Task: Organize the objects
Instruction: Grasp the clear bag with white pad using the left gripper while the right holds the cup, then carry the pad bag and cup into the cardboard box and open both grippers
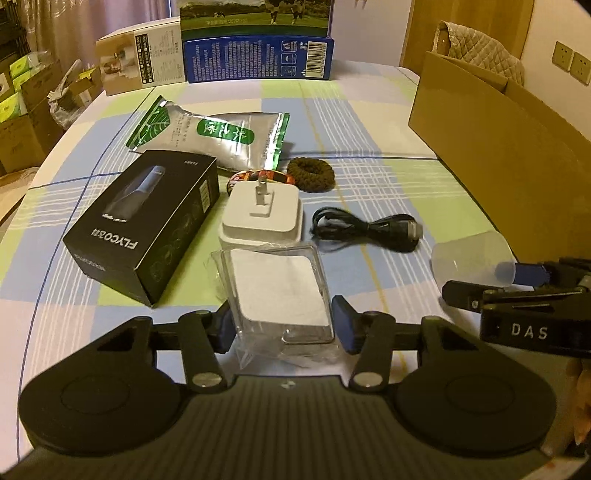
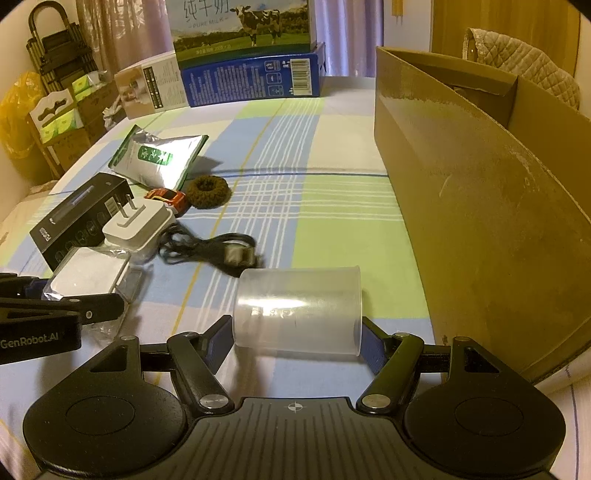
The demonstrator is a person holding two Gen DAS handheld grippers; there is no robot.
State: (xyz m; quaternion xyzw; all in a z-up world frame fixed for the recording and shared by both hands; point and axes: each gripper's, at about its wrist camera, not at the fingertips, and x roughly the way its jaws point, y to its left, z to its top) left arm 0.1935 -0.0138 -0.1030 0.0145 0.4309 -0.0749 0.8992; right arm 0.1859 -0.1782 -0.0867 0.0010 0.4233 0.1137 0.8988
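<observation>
On the checked tablecloth (image 2: pixel 332 206), at the right edge, stands the big open cardboard box (image 2: pixel 480 229), prob. the bin everything is meant to go into; its near wall is tall, so items likely need lifting up and over, not sliding. At the far end: a milk carton (image 2: pixel 240 29) stacked on a blue box (image 2: pixel 251 79), w/ a smaller tan box (image 2: pixel 151 90) beside, well clear of the work.

Loose stuff clusters left-centre, biggest first: black FLYCO box (image 1: pixel 142 225), silver-green foil pouch (image 1: pixel 210 133), white plug adapter (image 1: pixel 262 218) prongs up, black cable (image 1: pixel 365 227), brown hair scrunchie (image 1: pixel 310 173), a small red toy car (image 2: pixel 166 195) tucked behind the adapter.

Right gripper (image 2: pixel 295 338) has its jaws spread wide, one pad each side of a translucent plastic cup (image 2: pixel 299 310) lying on its side; pads look at or just touching its ends, so whether it's truly gripped I can't tell. Cup sits just beside the box wall, w/ the cable end touching its far side.

Left gripper (image 1: pixel 284 328) brackets a clear plastic packet (image 1: pixel 277 291) w/ a white pad inside; left pad on it, right pad a bit off, so not clamped yet. Adapter sits right behind, FLYCO box close on the left: tight.
</observation>
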